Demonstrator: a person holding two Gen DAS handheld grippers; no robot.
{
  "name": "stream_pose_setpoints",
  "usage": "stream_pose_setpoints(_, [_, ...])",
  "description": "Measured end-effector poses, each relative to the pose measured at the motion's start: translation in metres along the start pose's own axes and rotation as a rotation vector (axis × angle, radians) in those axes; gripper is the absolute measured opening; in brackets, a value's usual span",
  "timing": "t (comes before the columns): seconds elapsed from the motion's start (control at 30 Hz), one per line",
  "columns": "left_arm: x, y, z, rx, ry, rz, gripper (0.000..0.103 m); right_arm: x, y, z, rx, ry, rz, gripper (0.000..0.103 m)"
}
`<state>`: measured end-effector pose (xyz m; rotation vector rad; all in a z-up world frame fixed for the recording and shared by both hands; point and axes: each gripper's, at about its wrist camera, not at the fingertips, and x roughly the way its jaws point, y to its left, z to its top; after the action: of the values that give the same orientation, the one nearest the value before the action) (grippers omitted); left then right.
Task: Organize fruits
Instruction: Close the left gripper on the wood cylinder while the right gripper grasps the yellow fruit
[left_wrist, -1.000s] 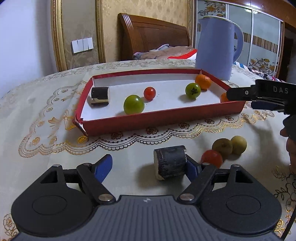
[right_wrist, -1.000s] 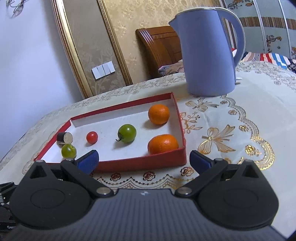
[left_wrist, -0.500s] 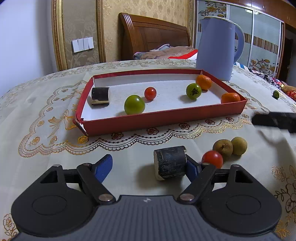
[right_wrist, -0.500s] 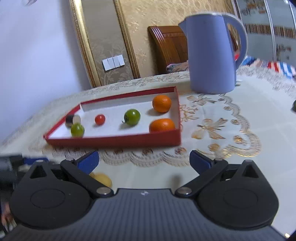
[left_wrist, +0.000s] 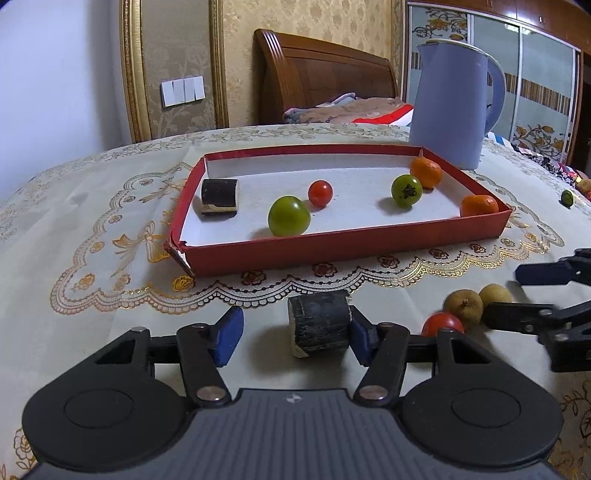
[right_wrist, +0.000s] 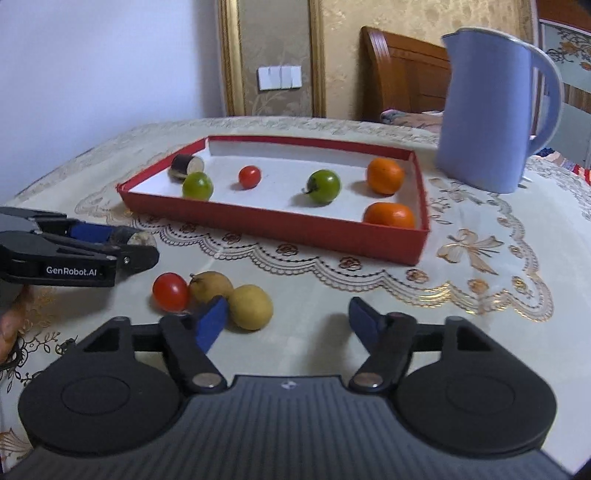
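My left gripper (left_wrist: 295, 336) rests low on the tablecloth with a dark cylindrical chunk (left_wrist: 319, 325) between its closing jaws. The right pad touches the chunk; the left pad stands apart from it. To its right lie a red cherry tomato (left_wrist: 441, 323) and two yellow-brown round fruits (right_wrist: 212, 286) (right_wrist: 251, 306). My right gripper (right_wrist: 287, 323) hovers just behind these, its jaws closing, the nearer yellow fruit just inside its left finger and unpressed. The red tray (left_wrist: 332, 251) holds another dark chunk, two green tomatoes, a red cherry tomato and two oranges.
A tall blue kettle (left_wrist: 450, 103) stands behind the tray's right corner. One small green fruit (left_wrist: 567, 197) lies on the cloth far right. A person's hand (right_wrist: 7, 325) holds the left gripper (right_wrist: 129, 247). A wooden headboard rises beyond the table.
The right gripper swung from beside the tray's right end down to the loose fruits and its jaws narrowed. The left gripper stayed put while its left finger moved in toward the dark chunk.
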<state>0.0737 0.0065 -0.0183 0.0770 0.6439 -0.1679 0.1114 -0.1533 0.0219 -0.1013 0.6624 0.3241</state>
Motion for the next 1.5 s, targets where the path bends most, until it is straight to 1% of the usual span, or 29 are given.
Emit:
stream_pose_setpoints(0.03, [0.0,-0.001,0.0,0.0,0.0,0.002,0.06,0.002,0.003,0.001,-0.012,0.006,-0.012,0.059])
stream_pose_setpoints(0.07, [0.0,-0.001,0.0,0.0,0.0,0.003,0.06,0.003,0.005,0.002,-0.022,0.004,-0.024,0.056])
stream_pose_setpoints(0.1, [0.0,-0.001,0.0,0.0,-0.001,0.002,0.06,0.005,0.008,0.003,-0.031,0.003,-0.026,0.048])
stream_pose_setpoints(0.13, [0.0,-0.001,0.0,-0.001,-0.001,0.002,0.06,0.006,0.01,0.004,-0.038,-0.001,-0.024,0.045])
stream_pose_setpoints(0.17, [0.0,-0.001,0.0,-0.001,-0.001,0.003,0.06,0.006,0.012,0.004,-0.044,-0.004,-0.02,0.038])
stream_pose_setpoints(0.2, [0.001,-0.001,0.0,0.0,-0.001,0.005,0.06,0.006,0.013,0.003,-0.051,-0.006,-0.022,0.033])
stream_pose_setpoints(0.23, [0.001,-0.002,0.0,0.003,-0.001,0.007,0.059,0.005,0.014,0.003,-0.058,-0.009,-0.027,0.032])
stream_pose_setpoints(0.27, [0.001,-0.003,0.0,0.008,-0.001,0.008,0.059,0.005,0.014,0.003,-0.06,-0.012,-0.029,0.027])
stream_pose_setpoints(0.3, [0.001,-0.004,0.0,0.013,-0.003,0.011,0.058,0.005,0.014,0.002,-0.058,-0.013,-0.028,0.025])
stream_pose_setpoints(0.37, [0.0,-0.006,0.0,0.021,-0.007,0.007,0.049,0.004,0.012,0.002,-0.049,-0.015,-0.023,0.025])
stream_pose_setpoints(0.4, [0.0,-0.006,0.0,0.025,-0.01,0.014,0.038,0.004,0.011,0.002,-0.043,-0.016,-0.025,0.025])
stream_pose_setpoints(0.43, [-0.001,-0.007,0.0,0.029,-0.012,0.023,0.034,0.004,0.011,0.002,-0.038,-0.017,-0.032,0.025])
stream_pose_setpoints(0.53, [0.0,-0.007,0.001,0.025,-0.011,0.022,0.034,0.004,0.005,0.003,0.007,-0.021,-0.044,0.025])
stream_pose_setpoints(0.67, [0.002,-0.004,0.003,-0.016,-0.008,0.024,0.033,0.004,-0.003,0.004,0.073,-0.027,-0.117,0.025])
stream_pose_setpoints(0.77, [0.004,-0.002,0.004,-0.026,-0.008,0.032,0.033,0.008,-0.004,0.008,0.084,-0.024,-0.116,0.025])
stream_pose_setpoints(0.8, [0.004,-0.002,0.005,-0.033,-0.01,0.045,0.033,0.009,-0.005,0.01,0.094,-0.028,-0.118,0.025])
stream_pose_setpoints(0.83, [0.005,0.001,0.005,-0.051,-0.01,0.063,0.033,0.01,-0.006,0.012,0.101,-0.033,-0.121,0.025])
stream_pose_setpoints(0.9, [0.006,0.01,0.007,-0.1,-0.008,0.066,0.033,0.012,-0.009,0.013,0.116,-0.037,-0.127,0.025])
stream_pose_setpoints(0.97, [0.006,0.018,0.007,-0.142,-0.011,0.092,0.033,0.015,-0.013,0.012,0.141,-0.031,-0.12,0.025])
stream_pose_setpoints(1.13, [0.006,0.014,0.007,-0.117,-0.012,0.11,0.033,0.014,-0.011,0.01,0.133,-0.033,-0.126,0.025])
stream_pose_setpoints(1.5, [0.005,0.015,0.006,-0.116,-0.015,0.107,0.033,0.014,-0.011,0.01,0.13,-0.036,-0.135,0.025])
